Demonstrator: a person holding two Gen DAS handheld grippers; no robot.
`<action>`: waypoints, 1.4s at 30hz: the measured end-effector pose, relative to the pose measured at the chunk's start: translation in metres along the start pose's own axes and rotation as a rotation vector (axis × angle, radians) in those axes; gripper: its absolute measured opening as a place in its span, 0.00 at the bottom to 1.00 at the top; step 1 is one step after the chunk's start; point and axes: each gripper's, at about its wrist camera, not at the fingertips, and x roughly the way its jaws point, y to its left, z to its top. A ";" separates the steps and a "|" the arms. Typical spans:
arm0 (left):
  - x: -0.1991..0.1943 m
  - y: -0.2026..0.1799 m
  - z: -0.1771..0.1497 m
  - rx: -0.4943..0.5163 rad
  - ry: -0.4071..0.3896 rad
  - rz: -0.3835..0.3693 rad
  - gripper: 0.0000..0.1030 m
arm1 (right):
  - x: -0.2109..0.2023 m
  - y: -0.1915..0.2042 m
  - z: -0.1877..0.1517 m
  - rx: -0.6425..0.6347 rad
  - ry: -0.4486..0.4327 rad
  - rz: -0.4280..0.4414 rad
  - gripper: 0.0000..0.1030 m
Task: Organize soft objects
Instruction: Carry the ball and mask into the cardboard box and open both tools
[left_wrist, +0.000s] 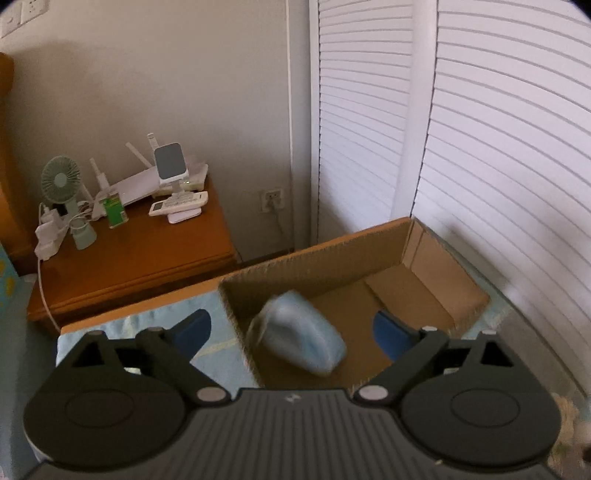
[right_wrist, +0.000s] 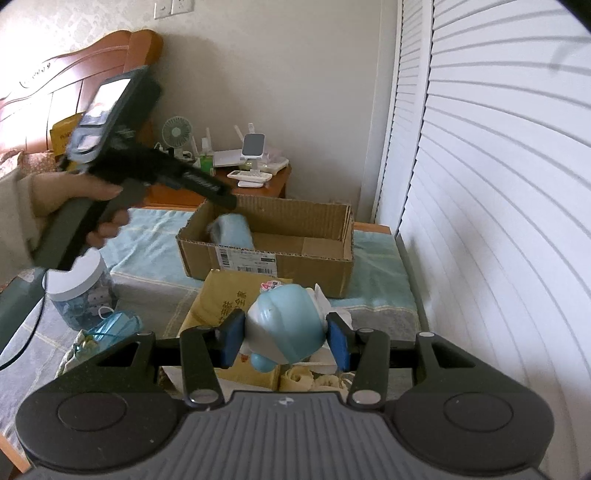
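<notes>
A drop into the cardboard box (left_wrist: 424, 258) is judged to be the step in hand: the left gripper (left_wrist: 291, 328) is held above the box's near-left corner with its jaws spread wide and nothing pressed between the blue pads, and a pale blue soft bundle (left_wrist: 299, 341), blurred, is seen inside the box below them, at about 12 o'clock from the gripper body. Whether the bundle has settled on the box floor cannot be told.

In the right wrist view the right gripper (right_wrist: 284, 339) is seen clamped on a light blue and white soft toy (right_wrist: 284, 325), both pads pressed against its sides. The box is placed at 12 o'clock from this toy, further along the bed (right_wrist: 147, 236), with the bundle in its left end.

The next move is judged to call for the toy to be carried over the box's open, empty right half and released there, with the left gripper drawn aside so the two do not meet.

Counted: one box, two grippers, one bundle in the box, one toy held. One white-lidded clear jar (right_wrist: 79, 291) is seen at 9 o'clock from the toy, one blue packet (right_wrist: 114, 325) just below it, and one yellow envelope (right_wrist: 225, 299) beneath the toy
</notes>
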 end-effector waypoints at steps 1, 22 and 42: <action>-0.009 0.001 -0.006 -0.005 -0.002 -0.006 0.92 | 0.001 0.000 0.001 -0.003 0.001 0.002 0.51; -0.141 -0.002 -0.136 -0.044 -0.063 0.025 0.96 | 0.111 0.005 0.097 -0.030 0.032 0.032 0.52; -0.136 0.001 -0.162 -0.105 -0.022 0.011 0.96 | 0.107 0.012 0.100 -0.013 0.003 0.033 1.00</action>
